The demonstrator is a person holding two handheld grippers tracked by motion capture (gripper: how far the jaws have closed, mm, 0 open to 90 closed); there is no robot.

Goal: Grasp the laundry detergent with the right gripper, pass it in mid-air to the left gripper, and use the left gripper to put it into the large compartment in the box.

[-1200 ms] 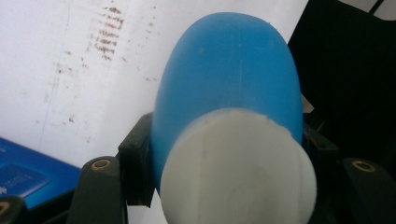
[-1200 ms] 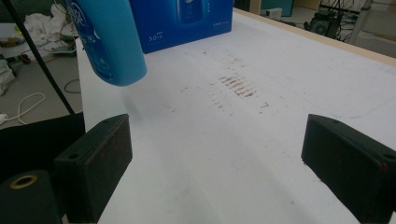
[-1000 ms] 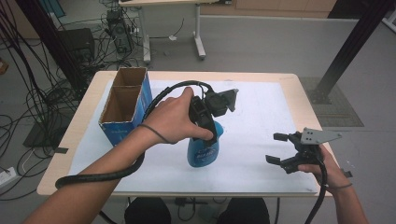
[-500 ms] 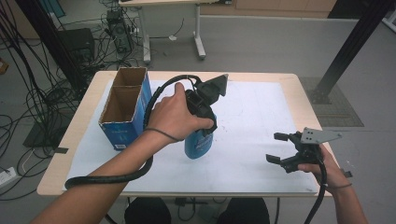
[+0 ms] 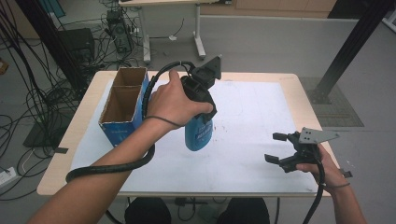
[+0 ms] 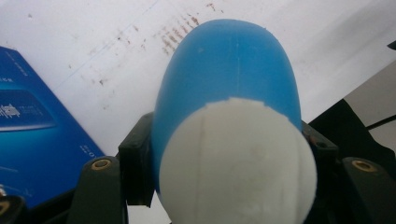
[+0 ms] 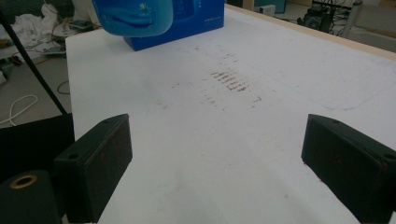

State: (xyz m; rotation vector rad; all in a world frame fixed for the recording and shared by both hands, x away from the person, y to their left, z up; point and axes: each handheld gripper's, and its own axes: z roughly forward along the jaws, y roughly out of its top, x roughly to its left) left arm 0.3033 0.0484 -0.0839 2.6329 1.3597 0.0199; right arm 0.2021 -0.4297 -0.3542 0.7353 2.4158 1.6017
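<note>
I see bottle: blue, white cap | box far left: blue outside, brown inside | desk: white sheet, reddish-brown smudges, tan edge | my claws: black

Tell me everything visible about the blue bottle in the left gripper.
The blue bottle looks like smooth plastic, rounded, with a white cap and pale print on its side. The left gripper is shut on its upper part, one black jaw on each side just below the cap. It hangs roughly upright, lifted clear above the white table sheet, beside the open blue cardboard box without touching it. Its contents cannot be seen.
</note>
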